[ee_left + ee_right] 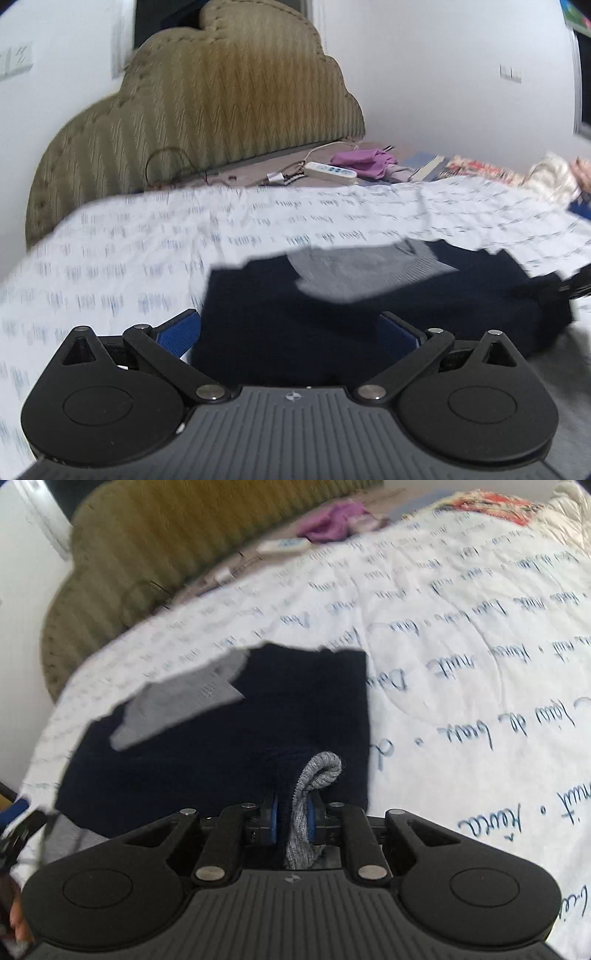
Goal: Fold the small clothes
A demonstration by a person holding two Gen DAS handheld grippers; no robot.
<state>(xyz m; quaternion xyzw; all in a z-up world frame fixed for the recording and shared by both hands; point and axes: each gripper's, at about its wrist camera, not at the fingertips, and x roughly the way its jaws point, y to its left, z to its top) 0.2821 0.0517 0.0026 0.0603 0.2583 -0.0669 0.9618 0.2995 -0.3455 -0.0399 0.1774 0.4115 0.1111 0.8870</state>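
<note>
On the bed, over a white quilt printed with blue handwriting, the little navy sweater was lying mostly flat, with its grey ribbed collar flipped out across the dark knit. That was what I had from the right wrist cam.

My right gripper was clamped down tight on a grey ribbed edge of the sweater. I could see the knit bunched up and curling out between the two blue pads, pinched at the near edge of the garment. Pretty sure it was a cuff or hem, couldn't tell which.

The left gripper was a different story. Its blue fingers stood wide apart, with the near part of the navy sweater filling the gap between them. The pads weren't pressing on anything as far as I could see, so I'd call it spread and empty-handed, just sitting over the fabric. The grey collar showed up just past it in that view, and the whole picture was blurry.

Further back there was a big olive scalloped headboard against the white wall, a white remote and a purple bundle of cloth near it, all well apart from the sweater. At the right edge of the left cam I caught a bit of the other gripper at the sweater's far side.
</note>
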